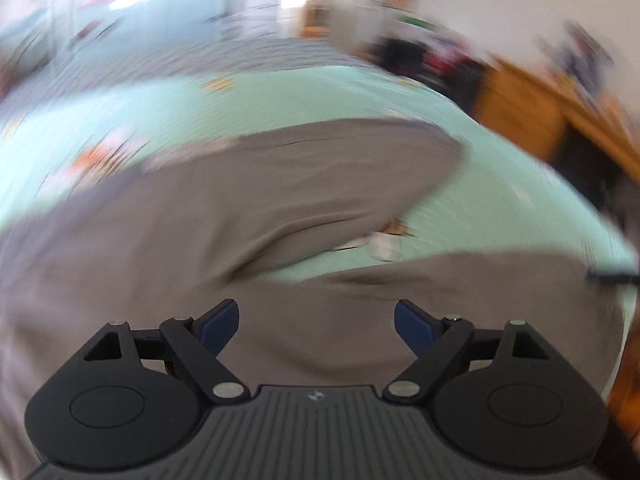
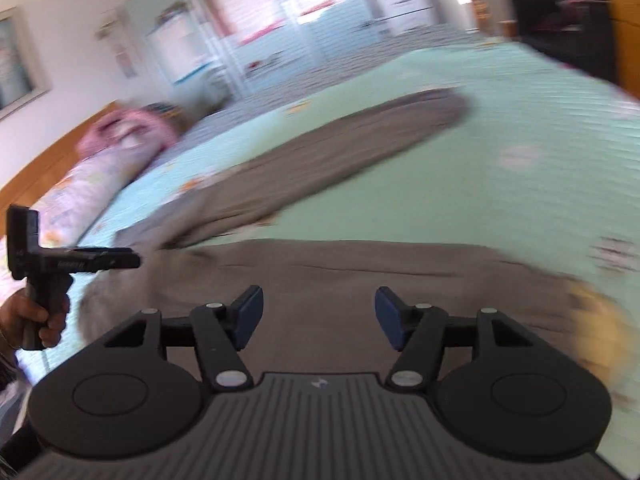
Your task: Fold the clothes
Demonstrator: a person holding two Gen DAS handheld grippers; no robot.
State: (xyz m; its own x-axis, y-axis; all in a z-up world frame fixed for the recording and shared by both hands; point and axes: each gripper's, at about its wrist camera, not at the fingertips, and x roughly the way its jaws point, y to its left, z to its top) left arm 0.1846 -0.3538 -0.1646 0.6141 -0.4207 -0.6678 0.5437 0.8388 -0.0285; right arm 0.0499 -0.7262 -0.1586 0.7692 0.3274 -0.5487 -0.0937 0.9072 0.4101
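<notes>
Grey trousers (image 1: 280, 184) lie spread on a mint-green bedsheet (image 1: 280, 96), their two legs parting into a V. My left gripper (image 1: 316, 328) hovers over the near grey cloth, jaws wide open, nothing between the blue pads (image 1: 218, 326). In the right wrist view the same trousers (image 2: 360, 272) lie across the sheet (image 2: 520, 120), one leg stretching far up the bed. My right gripper (image 2: 318, 316) is open above the near leg, holding nothing. The left gripper (image 2: 132, 260) shows at the left edge, held by a hand (image 2: 36, 316). Both views are motion-blurred.
A pink patterned bolster pillow (image 2: 100, 160) lies along the wooden headboard (image 2: 48, 160) at left. A small white and orange object (image 1: 388, 240) lies on the sheet between the trouser legs. A yellow blur (image 2: 600, 328) sits at the right. Wooden furniture (image 1: 532, 112) stands beyond the bed.
</notes>
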